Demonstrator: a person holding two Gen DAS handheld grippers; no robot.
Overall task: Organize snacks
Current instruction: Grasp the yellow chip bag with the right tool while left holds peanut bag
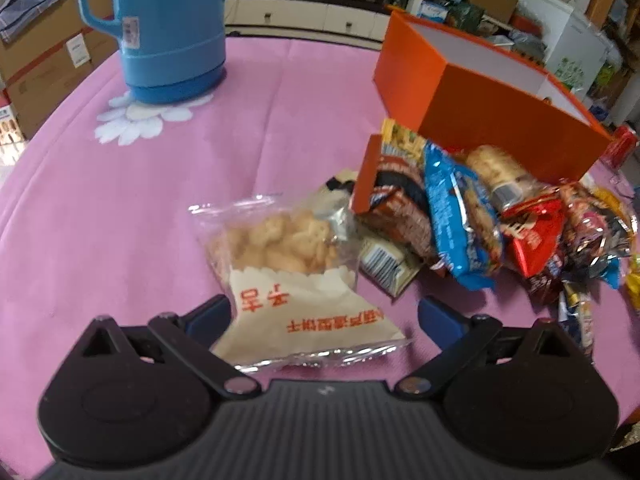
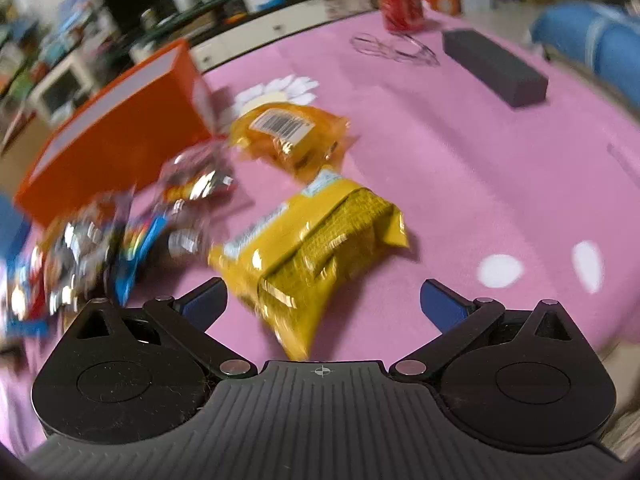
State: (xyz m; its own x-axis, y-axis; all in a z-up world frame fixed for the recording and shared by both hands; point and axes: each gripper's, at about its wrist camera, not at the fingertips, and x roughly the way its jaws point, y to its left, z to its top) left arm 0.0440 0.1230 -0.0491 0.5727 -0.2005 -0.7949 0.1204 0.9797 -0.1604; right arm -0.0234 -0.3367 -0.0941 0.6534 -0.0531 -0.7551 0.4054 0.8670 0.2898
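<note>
On the pink-clothed worktop [image 1: 120, 208], the left gripper [image 1: 322, 312] has its blue-tipped fingers [image 1: 210, 314] spread wide to either side of a clear-and-white plastic packet of small round biscuits [image 1: 288, 276]; they are released and not pressing it. The packet lies flat, its crimped end nearest the gripper, just beside the heap of mixed foil snack packets [image 1: 500, 232] spilled at the foot of the open orange cardboard box [image 1: 480, 112].

The right gripper [image 2: 324, 300] is likewise open, around the near end of a yellow foil snack bag [image 2: 312, 248], with a smaller orange-yellow barcoded packet [image 2: 288, 136] beyond it.

Both look light, air-puffed and slick. I'd judge the biscuits brittle, so a squeeze across the filled middle risks crushing them. The flat sealed seam or the white printed lower part seems the safer hold. The yellow bag will crumple and may slip; pinching near its crimped edge should hold better.
</note>
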